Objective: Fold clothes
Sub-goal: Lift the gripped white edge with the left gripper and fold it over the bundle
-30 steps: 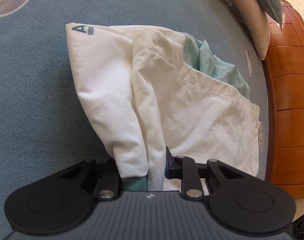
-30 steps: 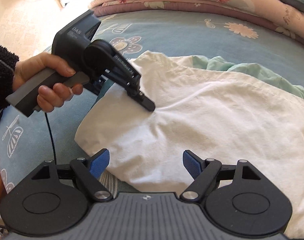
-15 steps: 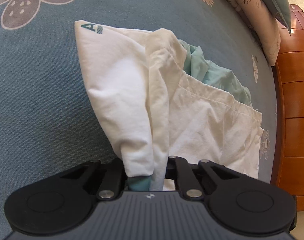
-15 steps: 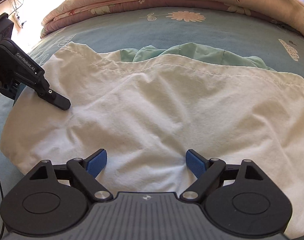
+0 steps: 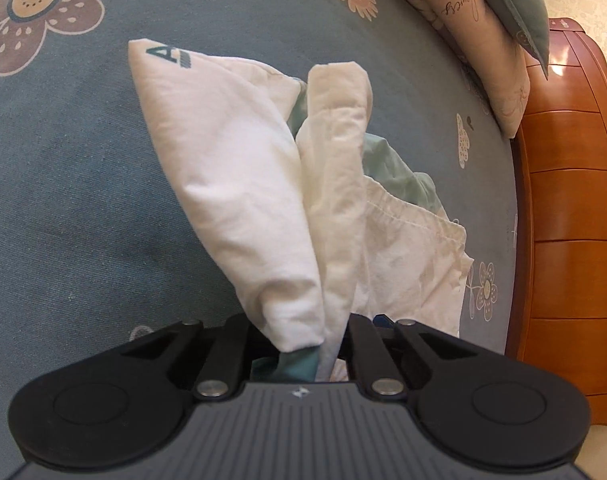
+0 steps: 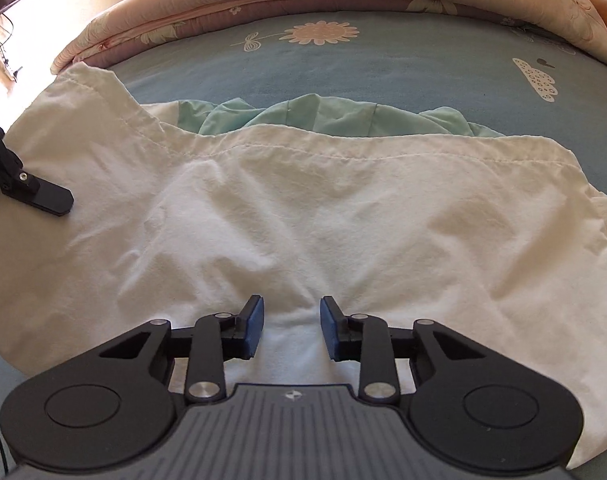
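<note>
While left hand-held gripper [image 5: 307, 354] pinches white garment [image 5: 239, 200] — only rt view shows spread.

left claw [image 5: 303, 344] tips: my fingertips are buried in the bunched white shirt [image 5: 239, 184], so I can't see them.
shirt print: only a dark "A" shows; the rest folds under.
green garment [image 6: 327, 118]: mostly under the shirt.
right claw [image 6: 291, 328]: closing, with cloth between; contact unclear.
pillows [image 5: 499, 28]: cut off at top edge.

Both looking steeply down from close above the bed [image 5: 63, 200], sharing the white shirt [image 5: 239, 184] [image 6: 303, 208], left gripper [image 6: 51, 198] at nine o'clock in the right view.
</note>
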### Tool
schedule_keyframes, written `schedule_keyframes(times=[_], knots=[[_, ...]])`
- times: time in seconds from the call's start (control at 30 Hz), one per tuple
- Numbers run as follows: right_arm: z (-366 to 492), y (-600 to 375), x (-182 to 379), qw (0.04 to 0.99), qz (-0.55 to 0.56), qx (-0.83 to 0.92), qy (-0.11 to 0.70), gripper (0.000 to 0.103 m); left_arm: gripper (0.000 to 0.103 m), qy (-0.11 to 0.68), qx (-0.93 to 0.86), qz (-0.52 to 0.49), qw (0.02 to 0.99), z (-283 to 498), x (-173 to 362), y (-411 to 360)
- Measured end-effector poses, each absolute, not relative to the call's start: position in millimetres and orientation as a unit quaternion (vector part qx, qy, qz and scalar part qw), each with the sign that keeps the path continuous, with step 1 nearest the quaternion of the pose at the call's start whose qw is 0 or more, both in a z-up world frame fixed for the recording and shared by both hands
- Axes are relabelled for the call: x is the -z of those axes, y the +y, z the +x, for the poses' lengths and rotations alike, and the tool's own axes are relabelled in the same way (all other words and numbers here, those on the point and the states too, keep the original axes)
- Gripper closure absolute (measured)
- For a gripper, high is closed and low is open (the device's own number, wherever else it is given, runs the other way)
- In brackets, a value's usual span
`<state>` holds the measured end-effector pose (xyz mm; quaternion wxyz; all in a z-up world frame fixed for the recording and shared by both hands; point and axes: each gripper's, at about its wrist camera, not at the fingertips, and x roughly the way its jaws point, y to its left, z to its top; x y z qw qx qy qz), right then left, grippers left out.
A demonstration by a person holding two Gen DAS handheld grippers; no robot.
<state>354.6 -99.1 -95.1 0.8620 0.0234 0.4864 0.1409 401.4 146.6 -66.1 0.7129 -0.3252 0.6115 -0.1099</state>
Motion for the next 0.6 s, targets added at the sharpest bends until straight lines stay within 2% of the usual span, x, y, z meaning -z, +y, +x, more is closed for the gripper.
schedule_keyframes(times=[0.13, 0.37, 0.6], knots=[[363, -89, 107, 0.863, 0.017, -0.133, 0.488, 0.069, 0.095, 0.609, 0.109, -0.339, 0.709, 401, 62, 141], [359, -77, 80, 0.873, 0.028, -0.145, 0.465, 0.071, 0.095, 0.608, 0.110, -0.357, 0.701, 405, 57, 137], [387, -62, 118, 0.860, 0.009, -0.137, 0.492, 0.078, 0.094, 0.614, 0.140, -0.364, 0.686, 409, 55, 116]])
